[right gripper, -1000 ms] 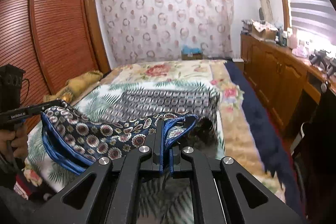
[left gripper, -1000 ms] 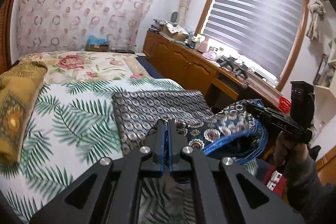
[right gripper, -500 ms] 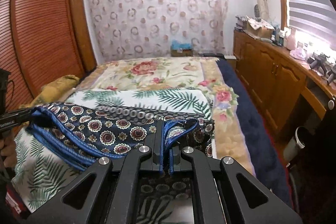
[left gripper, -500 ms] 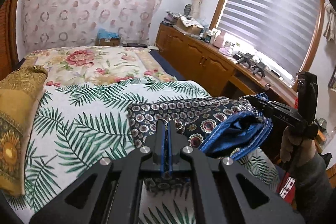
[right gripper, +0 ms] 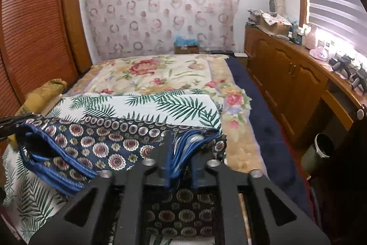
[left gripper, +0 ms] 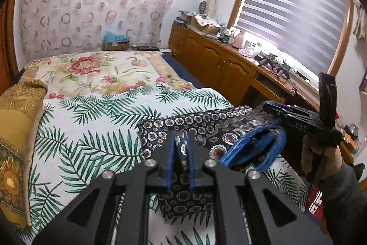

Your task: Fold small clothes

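Observation:
A small navy garment (left gripper: 195,128) with round medallion print and blue trim is held over the palm-leaf sheet (left gripper: 91,130) on the bed. My left gripper (left gripper: 181,144) is shut on one edge of it. My right gripper (right gripper: 181,146) is shut on the opposite blue-trimmed edge; it also shows in the left wrist view (left gripper: 270,107), at the right. The garment (right gripper: 103,141) is doubled over, its upper layer stretched between the two grippers above a lower layer that lies on the sheet. The left gripper (right gripper: 9,123) shows at the left edge of the right wrist view.
A floral quilt (left gripper: 103,72) covers the far half of the bed. A gold cushion (left gripper: 16,130) lies at the bed's left edge. Wooden cabinets (right gripper: 286,75) with clutter line the right wall under the window. A wardrobe (right gripper: 34,38) stands at left. A bin (right gripper: 318,148) is on the floor.
Both grippers have carried the held edge forward over the garment and lower, so the upper layer now covers most of the lower layer. Both stay shut on the cloth.

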`<state>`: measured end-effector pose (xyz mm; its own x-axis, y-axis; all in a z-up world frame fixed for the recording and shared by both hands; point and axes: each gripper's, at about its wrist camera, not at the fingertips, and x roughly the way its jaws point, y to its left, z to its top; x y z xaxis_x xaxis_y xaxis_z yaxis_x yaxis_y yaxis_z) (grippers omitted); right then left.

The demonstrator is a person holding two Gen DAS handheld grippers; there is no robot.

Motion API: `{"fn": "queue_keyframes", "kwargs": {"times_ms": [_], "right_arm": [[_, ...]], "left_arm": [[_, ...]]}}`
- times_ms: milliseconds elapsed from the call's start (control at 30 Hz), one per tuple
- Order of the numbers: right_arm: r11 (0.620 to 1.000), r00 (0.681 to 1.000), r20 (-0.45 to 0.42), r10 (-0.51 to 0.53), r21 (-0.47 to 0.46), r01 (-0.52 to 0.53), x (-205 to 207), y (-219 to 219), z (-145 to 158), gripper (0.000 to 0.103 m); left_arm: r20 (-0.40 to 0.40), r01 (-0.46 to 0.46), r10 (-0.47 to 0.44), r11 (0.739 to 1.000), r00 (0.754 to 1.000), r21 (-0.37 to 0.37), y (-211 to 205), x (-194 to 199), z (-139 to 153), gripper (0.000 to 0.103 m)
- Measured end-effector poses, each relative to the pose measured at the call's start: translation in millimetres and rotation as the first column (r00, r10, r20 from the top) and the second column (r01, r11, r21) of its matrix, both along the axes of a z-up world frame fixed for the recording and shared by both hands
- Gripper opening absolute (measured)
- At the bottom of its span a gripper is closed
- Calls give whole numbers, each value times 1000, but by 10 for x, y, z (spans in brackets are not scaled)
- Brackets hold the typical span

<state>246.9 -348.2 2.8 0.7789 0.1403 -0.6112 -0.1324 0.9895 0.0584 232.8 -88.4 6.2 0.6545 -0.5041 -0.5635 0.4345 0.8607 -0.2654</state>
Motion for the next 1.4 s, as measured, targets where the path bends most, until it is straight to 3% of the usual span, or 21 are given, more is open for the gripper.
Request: {"fn": "queue_keyframes", "kwargs": {"times_ms": [33, 67, 100, 233, 400, 567, 867, 1133, 1267, 1400], "right_arm": [[1000, 1000, 3, -1, 8, 1, 2, -8, 8, 40], [1000, 1000, 11, -1, 18, 0, -7, -21, 23, 56], [1000, 1000, 26, -4, 29, 3, -30, -53, 55, 60], [1000, 998, 61, 4, 27, -6, -152, -123, 166, 60], [999, 997, 77, 30, -46, -26, -409, -180, 134, 61], [996, 999, -5, 45, -81, -46, -348, -213, -83, 61], [995, 990, -126, 59, -71, -69, 152, -275, -406, 61], [988, 977, -158, 143, -40, -151, 385, -346, -602, 1], [996, 996, -76, 45, -75, -51, 348, -456, -523, 0], [997, 997, -68, 40, -65, -45, 343, -530, -507, 0]], "left_arm": [[5, 1, -1, 1000, 1000, 7, 1, -12, 26, 15], [10, 7, -7, 1000, 1000, 17, 3, -33, 42, 16], [14, 12, -13, 1000, 1000, 29, 9, -61, 58, 16], [40, 14, -17, 997, 999, 73, 82, -202, 97, 19], [41, 33, -37, 994, 998, 101, 163, -320, 57, 21], [-24, 42, -39, 993, 999, 111, 114, -154, -141, 21], [-121, 53, -33, 985, 992, 166, -109, 390, -490, 22], [-157, 49, -25, 987, 987, 153, -141, 712, -610, 22], [-174, 47, -20, 987, 985, 153, -126, 805, -640, 22], [-196, 56, -20, 982, 980, 181, -158, 900, -709, 23]]}}
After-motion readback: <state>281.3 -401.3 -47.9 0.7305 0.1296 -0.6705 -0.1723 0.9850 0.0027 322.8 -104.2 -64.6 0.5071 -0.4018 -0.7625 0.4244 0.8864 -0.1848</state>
